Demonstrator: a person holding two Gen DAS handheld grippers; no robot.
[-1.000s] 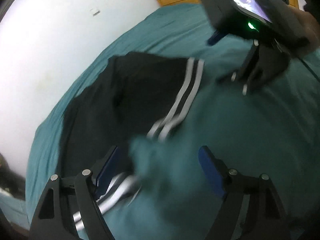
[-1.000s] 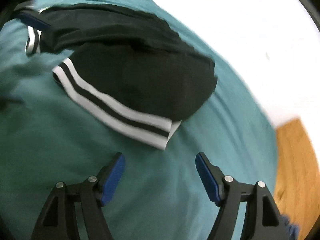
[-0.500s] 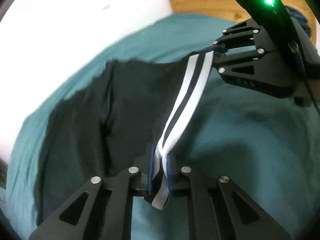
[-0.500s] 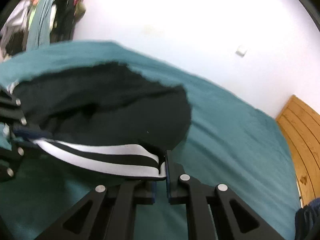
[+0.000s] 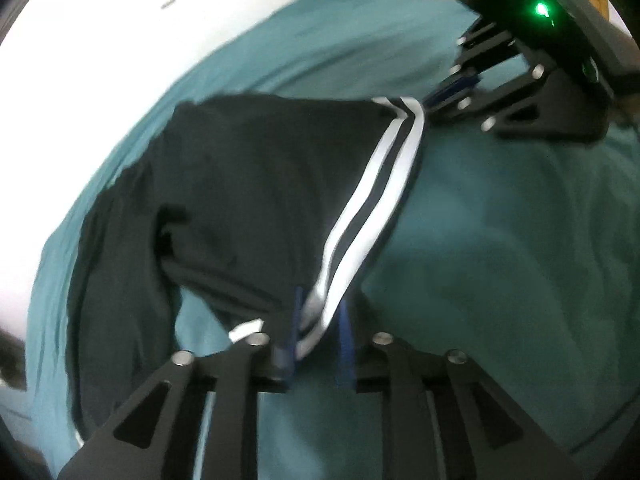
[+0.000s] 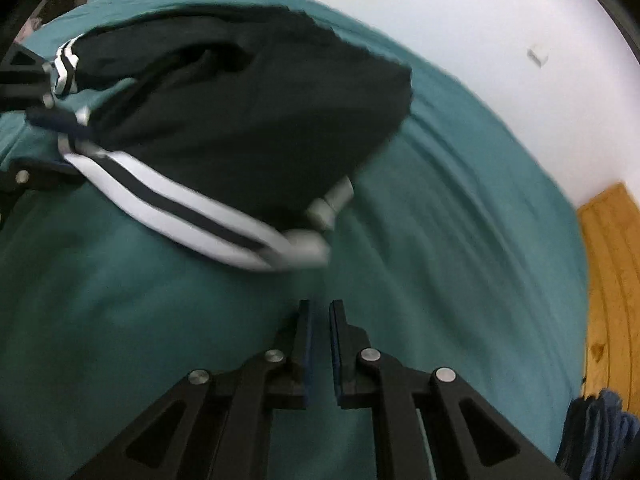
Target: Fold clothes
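Note:
A black garment (image 5: 260,184) with a white-and-black striped band (image 5: 372,200) lies bunched on the teal bed (image 5: 500,260). My left gripper (image 5: 318,336) has its jaws opening; the near end of the band still hangs loosely between the blue pads, with a gap beside it. The right gripper (image 5: 444,96) hovers at the band's far end. In the right wrist view the right gripper (image 6: 320,316) has a narrow gap, opening, with nothing in it. The band (image 6: 180,204) lies a little beyond its tips, and the left gripper (image 6: 52,128) shows at the left edge.
A white wall (image 5: 100,80) runs along the far side of the bed. Wooden boards (image 6: 608,280) show at the right, with a dark blue pile of cloth (image 6: 596,432) at the lower right. Bare teal sheet (image 6: 440,240) spreads around the garment.
Half a second ago both grippers were shut on the striped band. Now both jaws have parted; the band has dropped from the right gripper, which has drawn back, and the garment has sagged.

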